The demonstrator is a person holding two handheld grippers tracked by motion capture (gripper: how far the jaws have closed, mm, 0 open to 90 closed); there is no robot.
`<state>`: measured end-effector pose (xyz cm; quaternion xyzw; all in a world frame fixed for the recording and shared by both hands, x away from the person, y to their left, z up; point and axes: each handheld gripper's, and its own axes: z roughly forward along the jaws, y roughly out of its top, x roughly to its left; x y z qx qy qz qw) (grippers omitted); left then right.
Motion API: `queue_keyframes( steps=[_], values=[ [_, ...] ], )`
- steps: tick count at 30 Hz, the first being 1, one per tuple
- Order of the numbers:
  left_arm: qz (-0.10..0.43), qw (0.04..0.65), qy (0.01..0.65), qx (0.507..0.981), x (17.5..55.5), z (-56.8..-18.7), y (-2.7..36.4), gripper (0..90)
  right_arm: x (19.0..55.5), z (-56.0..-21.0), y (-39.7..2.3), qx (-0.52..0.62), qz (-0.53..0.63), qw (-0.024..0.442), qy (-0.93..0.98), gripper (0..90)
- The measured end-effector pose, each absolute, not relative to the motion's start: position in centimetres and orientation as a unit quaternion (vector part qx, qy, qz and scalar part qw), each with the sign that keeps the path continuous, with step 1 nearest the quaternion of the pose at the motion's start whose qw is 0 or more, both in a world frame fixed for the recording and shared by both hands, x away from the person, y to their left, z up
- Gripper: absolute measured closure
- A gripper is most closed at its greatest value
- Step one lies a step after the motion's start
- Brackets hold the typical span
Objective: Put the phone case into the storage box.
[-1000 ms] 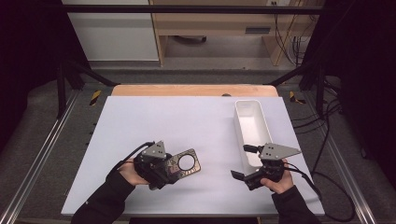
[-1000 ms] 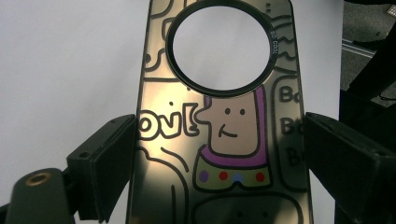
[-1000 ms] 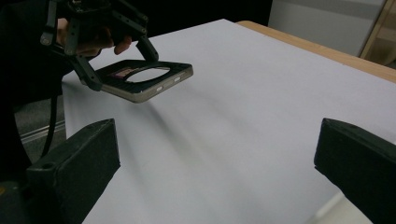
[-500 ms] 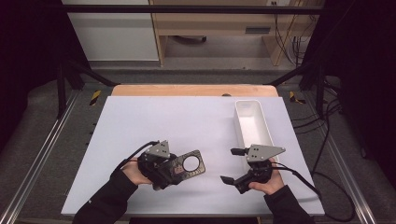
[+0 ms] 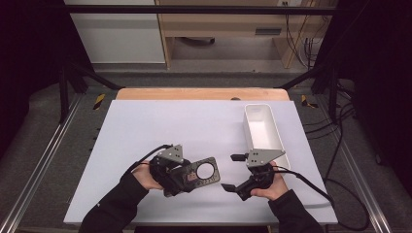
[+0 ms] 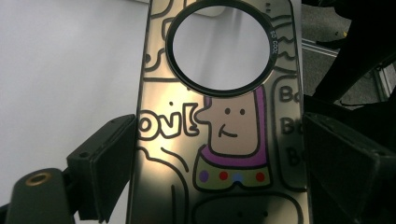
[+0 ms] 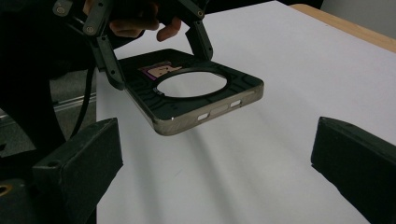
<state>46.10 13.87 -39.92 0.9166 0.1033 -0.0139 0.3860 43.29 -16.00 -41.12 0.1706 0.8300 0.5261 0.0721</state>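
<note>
Left tool pinches the phone case; right tool, spread, has swung toward it, likely for handover.

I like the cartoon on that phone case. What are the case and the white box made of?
The phone case looks like glossy plastic with a mirror-like metallic finish: light glares off it. The white box seems smooth, matt plastic with thin walls; I can't be sure.

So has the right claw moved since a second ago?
Yes. The right claw has slid left, away from the white tray, toward the phone case in the left claw.
</note>
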Motion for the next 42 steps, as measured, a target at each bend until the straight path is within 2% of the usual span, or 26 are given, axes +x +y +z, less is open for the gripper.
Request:
queue_keyframes(
  steps=[34, 42],
  values=[
    [-0.047, 0.392, 0.042, 0.918, 45.4, -39.2, 11.4, 11.4, 43.7, -41.8, -13.3, 0.104, 0.517, 0.005, 0.850, 5.9],
    [-0.047, 0.391, 0.034, 0.919, 45.4, -39.4, 11.4, 11.4, 43.8, -41.8, -13.4, 0.089, 0.520, 0.002, 0.849, 7.6]
  ],
)
